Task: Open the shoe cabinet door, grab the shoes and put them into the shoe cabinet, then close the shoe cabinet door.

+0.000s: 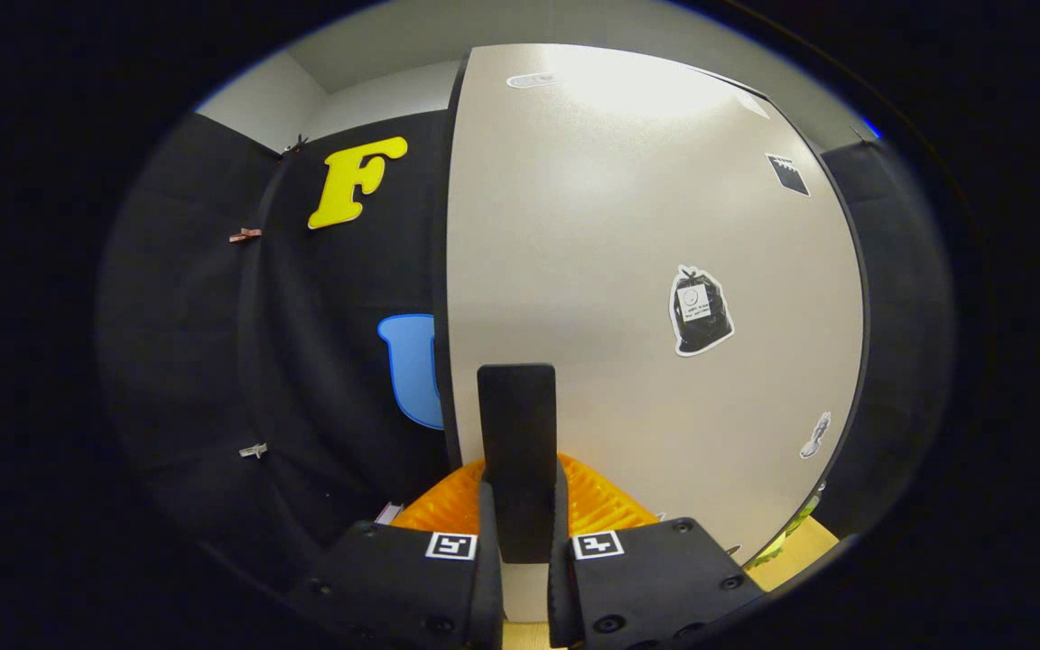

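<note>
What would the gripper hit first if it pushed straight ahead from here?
The gripper is shut on the black handle of the cabinet door. Pushing on would press into that beige door panel right behind the handle.

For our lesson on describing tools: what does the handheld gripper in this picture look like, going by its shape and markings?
The gripper has two blocky, angular finger bodies side by side, each carrying a small square black-and-white marker tag on top near its inner edge. Round screw heads dot their faces. The inner finger edges look ribbed. No cables are in sight.

Light wood surface (804, 552) low down past the shoe cabinet door (628, 271), small yellow-green thing (777, 542) on it. Gripper (520, 552) fingers pressed on the door's dark handle (516, 433).
</note>
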Demonstrator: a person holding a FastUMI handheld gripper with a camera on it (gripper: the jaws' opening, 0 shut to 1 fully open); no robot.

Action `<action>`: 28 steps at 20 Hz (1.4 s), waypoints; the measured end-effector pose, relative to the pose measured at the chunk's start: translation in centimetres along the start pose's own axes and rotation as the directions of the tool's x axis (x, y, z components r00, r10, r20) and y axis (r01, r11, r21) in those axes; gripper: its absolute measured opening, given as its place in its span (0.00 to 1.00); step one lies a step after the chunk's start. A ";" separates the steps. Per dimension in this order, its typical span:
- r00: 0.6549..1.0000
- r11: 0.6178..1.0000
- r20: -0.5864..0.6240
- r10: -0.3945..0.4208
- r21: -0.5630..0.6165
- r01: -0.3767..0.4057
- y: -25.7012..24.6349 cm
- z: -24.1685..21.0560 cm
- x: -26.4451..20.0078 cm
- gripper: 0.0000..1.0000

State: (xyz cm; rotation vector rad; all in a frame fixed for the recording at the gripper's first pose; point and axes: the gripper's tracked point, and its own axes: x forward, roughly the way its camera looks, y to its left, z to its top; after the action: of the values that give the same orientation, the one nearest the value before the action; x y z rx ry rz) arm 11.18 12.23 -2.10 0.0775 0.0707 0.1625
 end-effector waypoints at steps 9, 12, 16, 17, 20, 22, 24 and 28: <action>0.991 0.990 -0.020 0.136 0.031 -0.135 -4.5 0.4 -12.5 0.23; 0.990 0.990 -0.025 0.138 0.029 -0.137 -6.9 0.6 -15.4 0.23; 0.992 0.993 -0.044 0.119 0.011 -0.119 -9.6 0.9 -18.1 0.23; 0.993 0.994 -0.051 0.108 0.001 -0.108 -10.9 0.8 -18.7 0.23; 0.995 0.997 -0.068 0.067 -0.020 -0.069 -14.2 1.1 -20.6 0.23; 0.997 0.999 -0.069 0.033 -0.021 -0.034 -16.2 1.3 -21.5 0.22; 0.998 1.000 -0.067 0.001 -0.020 -0.003 -18.1 1.6 -21.9 0.22; 0.995 0.996 -0.076 -0.059 -0.064 0.054 -22.1 2.1 -22.6 0.22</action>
State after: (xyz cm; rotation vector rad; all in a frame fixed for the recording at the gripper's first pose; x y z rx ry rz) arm -7.39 -13.36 -0.38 0.0070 0.1456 0.1109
